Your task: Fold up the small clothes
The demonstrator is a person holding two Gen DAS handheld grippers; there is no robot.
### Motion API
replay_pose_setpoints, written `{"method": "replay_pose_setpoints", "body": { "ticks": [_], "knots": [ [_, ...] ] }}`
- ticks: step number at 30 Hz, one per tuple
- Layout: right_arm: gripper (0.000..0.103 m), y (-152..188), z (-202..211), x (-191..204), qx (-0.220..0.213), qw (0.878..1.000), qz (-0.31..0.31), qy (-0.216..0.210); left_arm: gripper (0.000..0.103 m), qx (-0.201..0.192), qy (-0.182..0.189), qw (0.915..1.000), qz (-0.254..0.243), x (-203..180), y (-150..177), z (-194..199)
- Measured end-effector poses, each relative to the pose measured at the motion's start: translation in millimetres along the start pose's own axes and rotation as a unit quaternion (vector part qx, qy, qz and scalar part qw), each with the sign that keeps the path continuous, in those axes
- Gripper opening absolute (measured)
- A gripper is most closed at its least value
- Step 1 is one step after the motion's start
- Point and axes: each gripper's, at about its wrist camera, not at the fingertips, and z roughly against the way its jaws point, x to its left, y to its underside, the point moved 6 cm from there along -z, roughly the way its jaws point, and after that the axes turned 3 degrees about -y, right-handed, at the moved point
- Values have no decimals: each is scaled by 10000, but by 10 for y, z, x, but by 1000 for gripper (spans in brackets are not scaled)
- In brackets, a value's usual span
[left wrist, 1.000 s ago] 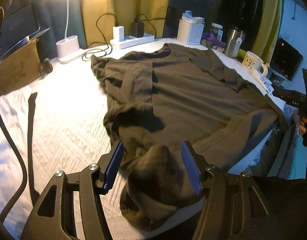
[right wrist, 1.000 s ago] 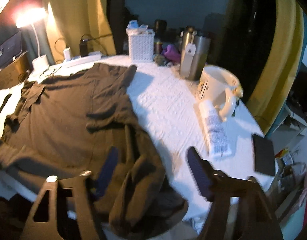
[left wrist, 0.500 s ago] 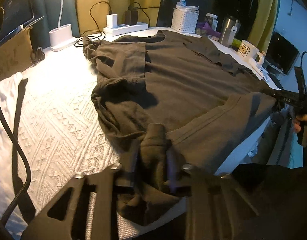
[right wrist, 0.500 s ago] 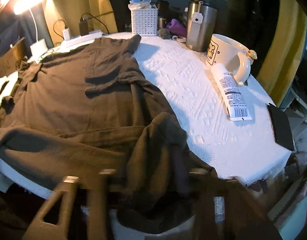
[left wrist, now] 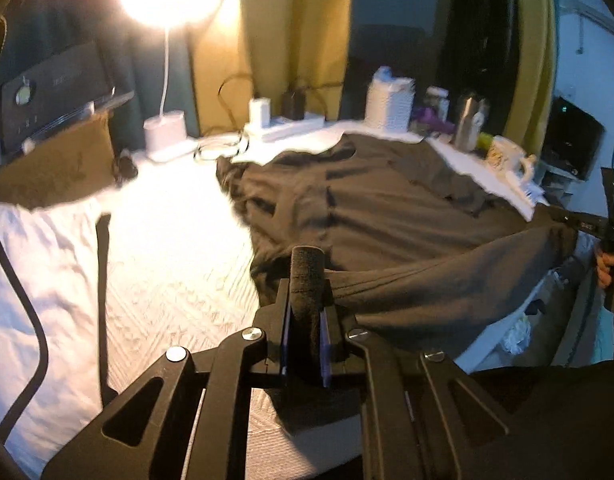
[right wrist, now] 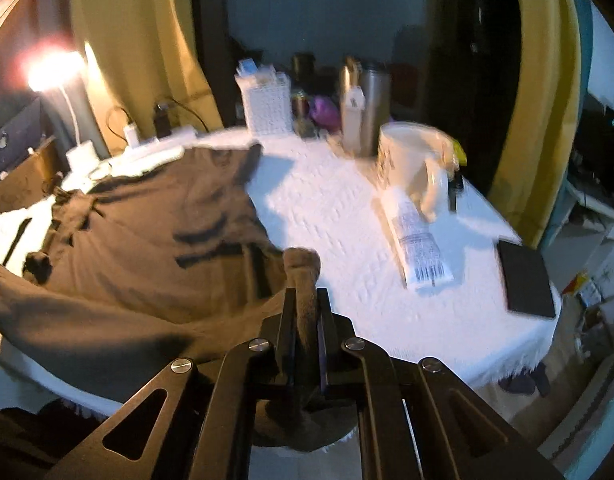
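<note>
One dark brown shirt spread over the white-covered table, hem lifted at both near corners. Left gripper just closed, pinching one hem fold; right gripper likewise clamped on the other. Also one mug, one tube

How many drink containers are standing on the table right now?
2: a steel tumbler at the far edge beside the white basket, and a white mug just right of it. More may hide behind the clutter.
</note>
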Motion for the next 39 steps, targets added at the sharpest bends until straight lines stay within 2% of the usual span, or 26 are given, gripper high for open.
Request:
{"method": "replay_pose_setpoints", "body": {
  "ticks": [5, 9, 10, 12, 14, 20, 22, 23, 24, 25, 26, 28, 29, 30, 31, 33, 34, 35, 36, 37, 39],
  "knots": [
    [8, 290, -310, -92, 514, 9986, -78, 114, 10, 467, 4, 9989, 22, -13, 194, -280],
    [8, 337, -348, -110, 626, 9978, -112, 203, 13, 727, 108, 9973, -43, -87, 263, -327],
    [8, 333, -349, -105, 661, 9975, -111, 226, 16, 742, 132, 9971, -59, -105, 271, -323],
    [8, 311, -324, -83, 675, 9973, -92, 272, 42, 777, 177, 9968, -62, -132, 287, -316],
    [8, 292, -306, -52, 684, 9972, -55, 281, 53, 811, 250, 9964, -30, -150, 316, -308],
    [10, 288, -306, -62, 770, 9962, -77, 409, 53, 1014, 265, 9945, 20, -161, 461, -404],
    [26, 309, -338, -91, 819, 9955, -93, 476, 52, 1002, 257, 9946, 33, -173, 494, -431],
    [59, 323, -356, -112, 836, 9948, -74, 573, 46, 986, 263, 9948, 41, -179, 506, -436],
    [92, 338, -375, -135, 860, 9939, -62, 681, 34, 968, 304, 9948, 20, -195, 512, -436],
    [93, 353, -388, -158, 866, 9932, -76, 779, 28, 949, 321, 9950, -15, -212, 508, -425],
    [93, 354, -378, -172, 785, 9941, -111, 743, 21, 914, 295, 9953, -76, -231, 494, -404],
    [92, 326, -327, -173, 551, 9968, -173, 554, 18, 817, 235, 9961, -236, -270, 451, -348],
    [86, 302, -307, -168, 469, 9968, -86, 639, 16, 748, 211, 9966, -288, -283, 418, -312],
    [77, 285, -303, -156, 426, 9969, 10, 664, 16, 686, 217, 9969, -307, -290, 382, -279],
    [73, 270, -317, -134, 420, 9970, 119, 642, 16, 615, 222, 9974, -314, -294, 344, -242],
    [47, 274, -418, -99, 582, 9967, 248, 516, 14, 522, 224, 9979, -322, -293, 287, -199],
    [44, 286, -457, -90, 650, 9964, 259, 482, 14, 487, 222, 9980, -332, -296, 268, -180],
    [33, 281, -468, -70, 610, 9971, 254, 385, 14, 454, 220, 9981, -342, -299, 251, -160],
    [18, 280, -466, -44, 617, 9973, 258, 297, 14, 432, 213, 9982, -350, -301, 234, -142],
    [12, 274, -461, -18, 611, 9974, 288, 264, 14, 401, 212, 9984, -351, -305, 216, -125],
    [7, 252, -397, 25, 534, 9965, 434, 469, 14, 320, 210, 9986, -355, -305, 166, -79]
  ]
}}
